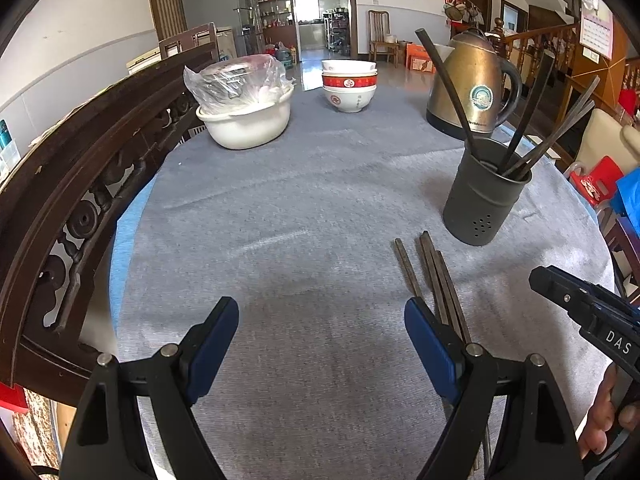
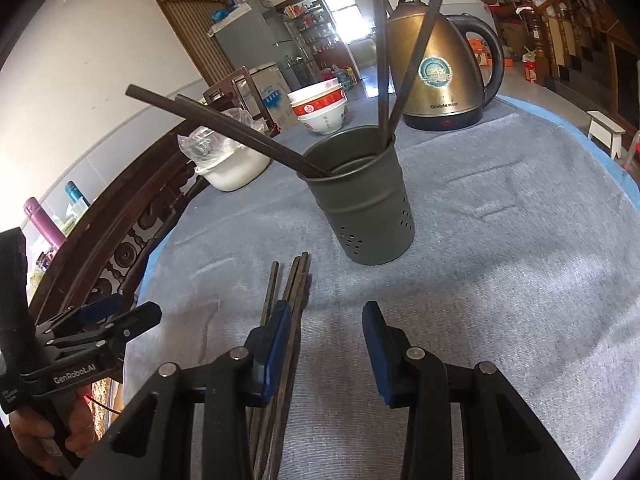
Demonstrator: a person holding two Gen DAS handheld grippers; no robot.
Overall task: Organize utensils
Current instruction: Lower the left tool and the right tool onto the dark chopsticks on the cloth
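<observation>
Both my claws hung open and empty — left gripper [image 1: 320, 344] wide, right gripper [image 2: 326, 344] narrower — near loose chopsticks [image 2: 290, 300], holder [image 2: 364, 216] beyond.

A: Holder?
B: Dark grey utensil holder [image 2: 362, 208], upright, perforated low down; several dark chopsticks [image 2: 236, 132] stand in it, leaning outward.
A: Loose ones?
B: A few loose chopsticks [image 2: 294, 300] lie flat, close together, just in front of the holder.
</observation>
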